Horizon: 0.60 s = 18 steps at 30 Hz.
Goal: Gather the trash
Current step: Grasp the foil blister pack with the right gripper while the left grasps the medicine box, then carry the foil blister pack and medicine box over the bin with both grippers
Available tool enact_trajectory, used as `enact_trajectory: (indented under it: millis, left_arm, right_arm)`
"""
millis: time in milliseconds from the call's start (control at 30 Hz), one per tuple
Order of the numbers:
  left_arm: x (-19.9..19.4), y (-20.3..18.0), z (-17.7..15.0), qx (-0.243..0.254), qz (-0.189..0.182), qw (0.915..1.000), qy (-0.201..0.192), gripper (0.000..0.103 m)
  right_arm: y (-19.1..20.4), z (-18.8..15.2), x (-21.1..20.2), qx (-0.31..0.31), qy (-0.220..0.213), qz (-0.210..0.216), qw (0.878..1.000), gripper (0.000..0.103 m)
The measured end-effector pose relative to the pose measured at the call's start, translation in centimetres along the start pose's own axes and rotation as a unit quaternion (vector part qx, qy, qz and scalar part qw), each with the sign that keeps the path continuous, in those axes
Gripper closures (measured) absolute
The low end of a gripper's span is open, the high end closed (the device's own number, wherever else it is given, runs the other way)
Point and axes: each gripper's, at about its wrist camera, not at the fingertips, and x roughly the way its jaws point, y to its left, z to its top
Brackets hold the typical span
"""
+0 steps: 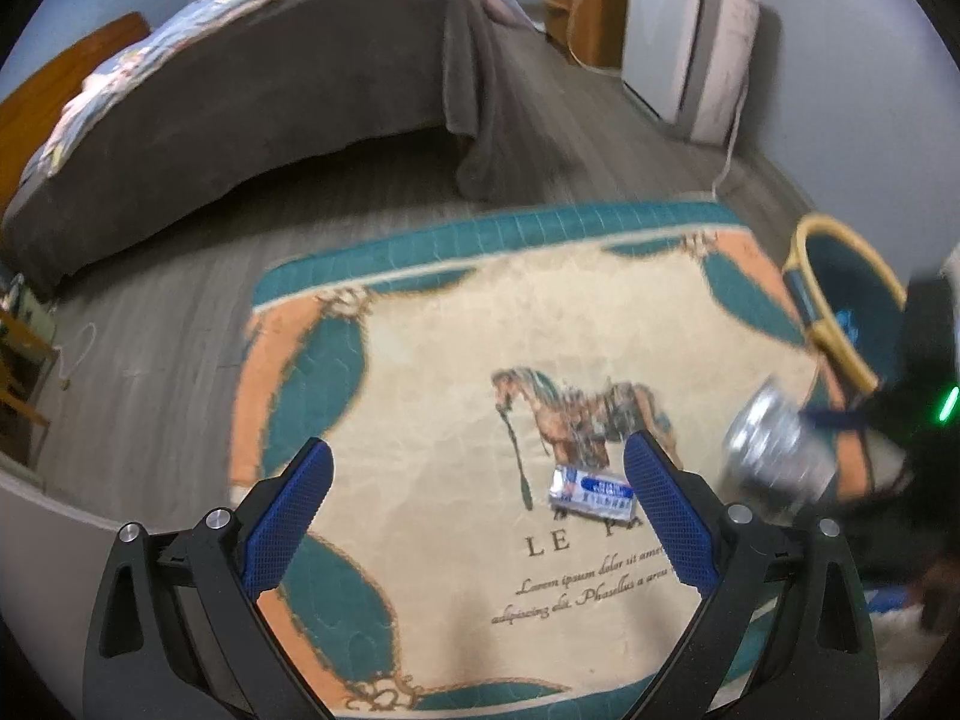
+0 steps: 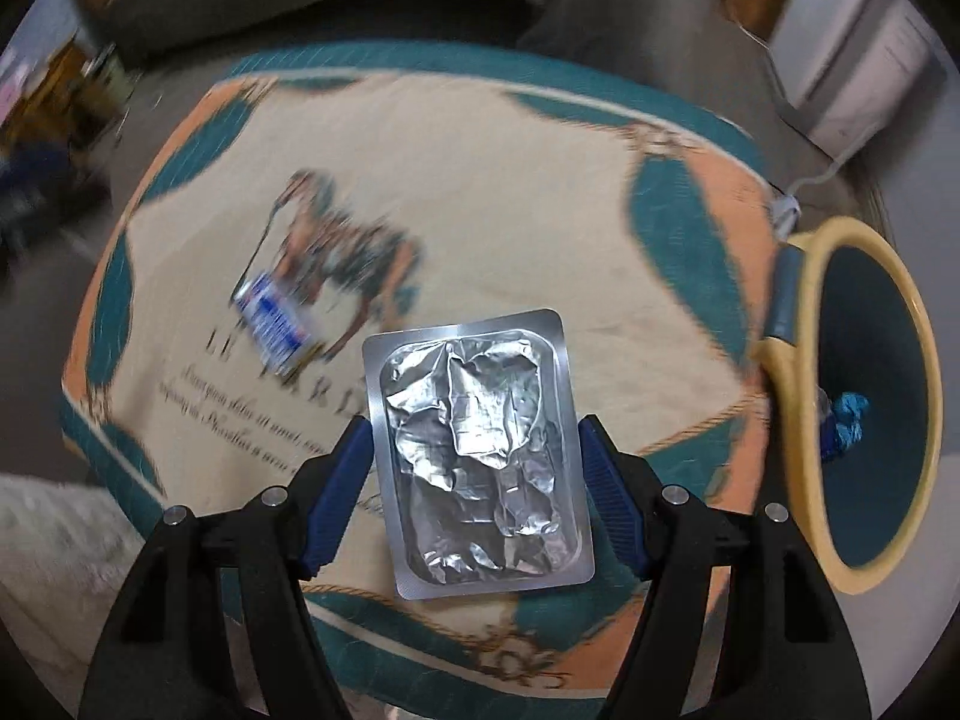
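A crumpled silver foil blister tray (image 2: pixel 471 498) hangs above the rug, and my right gripper (image 2: pixel 474 427) is shut on its two long edges. The left wrist view shows the same tray (image 1: pixel 774 459) as a blur at the right. A small white-and-blue wrapper (image 1: pixel 591 492) lies on the rug by the horse picture, just left of my left gripper's right finger (image 1: pixel 666 510). The left gripper (image 1: pixel 480 447) is open over the rug with nothing between its pads. A teal bin with a yellow rim (image 2: pixel 798 312) stands at the rug's right edge.
The patterned rug (image 1: pixel 420 360) lies on a grey wood floor. A bed with a grey cover (image 1: pixel 270 120) stands behind it, and a white cabinet (image 1: pixel 678 30) and a cable are at the back right. A blue crumpled wrapper (image 2: pixel 845 420) lies inside the bin (image 1: pixel 813 276).
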Motion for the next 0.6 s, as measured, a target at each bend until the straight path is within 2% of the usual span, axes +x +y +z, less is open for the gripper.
enact_trajectory:
  millis: [267,400,433,500,533,600]
  left_arm:
    - [4.7,-4.1,-2.0,0.066,-0.028,0.9969,0.034,0.008]
    - [6.9,-5.4,-3.0,0.070,-0.036,0.9953,0.057,0.009]
    - [7.2,-5.6,-3.1,0.071,-0.035,0.9951,0.059,0.012]
    - [8.0,-5.9,-3.4,0.074,-0.036,0.9941,0.071,0.026]
    - [8.4,-6.0,-3.5,0.074,-0.040,0.9931,0.081,0.036]
    - [8.7,-6.0,-3.8,0.075,-0.049,0.9922,0.087,0.043]
  right_arm:
    - [-5.3,0.5,-2.5,0.084,-0.028,-0.004,0.996,0.034]
    - [-6.8,0.4,-3.3,0.104,-0.037,0.001,0.994,0.034]
    - [-7.0,0.4,-3.5,0.107,-0.039,0.001,0.993,0.034]
    - [-7.3,0.6,-3.6,0.112,-0.042,0.002,0.993,0.034]
    - [-7.5,0.6,-3.8,0.112,-0.045,0.004,0.993,0.034]
    - [-7.6,0.7,-3.9,0.110,-0.048,0.007,0.993,0.034]
